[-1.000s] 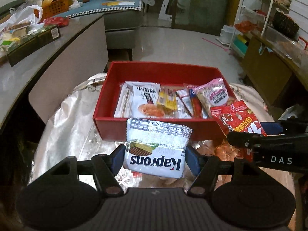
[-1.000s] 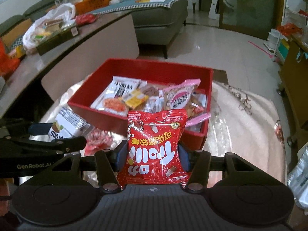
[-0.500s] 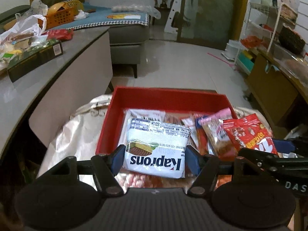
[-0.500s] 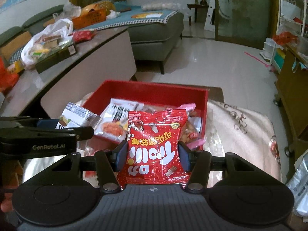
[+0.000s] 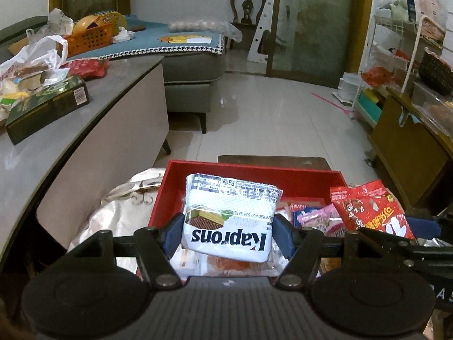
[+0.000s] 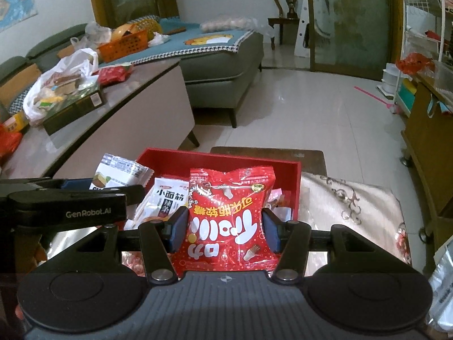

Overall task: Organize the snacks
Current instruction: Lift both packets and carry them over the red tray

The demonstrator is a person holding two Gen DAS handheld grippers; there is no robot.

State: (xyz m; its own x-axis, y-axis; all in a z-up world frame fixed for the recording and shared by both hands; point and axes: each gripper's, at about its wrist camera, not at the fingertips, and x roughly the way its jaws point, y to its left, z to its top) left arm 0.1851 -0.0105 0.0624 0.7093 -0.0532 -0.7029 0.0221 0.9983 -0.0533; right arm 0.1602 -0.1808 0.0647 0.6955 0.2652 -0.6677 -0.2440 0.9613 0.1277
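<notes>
My left gripper (image 5: 228, 233) is shut on a white Kaprons wafer pack (image 5: 229, 221) and holds it above the near left part of the red box (image 5: 254, 170). My right gripper (image 6: 225, 231) is shut on a red candy bag (image 6: 229, 221) and holds it above the same red box (image 6: 220, 155). The box holds several snack packets, among them a white noodle pack (image 6: 165, 201) and a pink pack (image 5: 317, 216). The red bag also shows in the left wrist view (image 5: 371, 209), and the wafer pack in the right wrist view (image 6: 119, 172).
The box sits on a table with a pale embroidered cloth (image 6: 354, 206). A long grey counter (image 5: 70, 141) with a green box (image 5: 48, 104) and bags runs along the left. A grey sofa (image 6: 226, 62) and tiled floor lie beyond. A wooden cabinet (image 5: 407, 147) stands right.
Both grippers have risen and moved forward over the red box, each still holding its packet. The box now sits lower in both views.
</notes>
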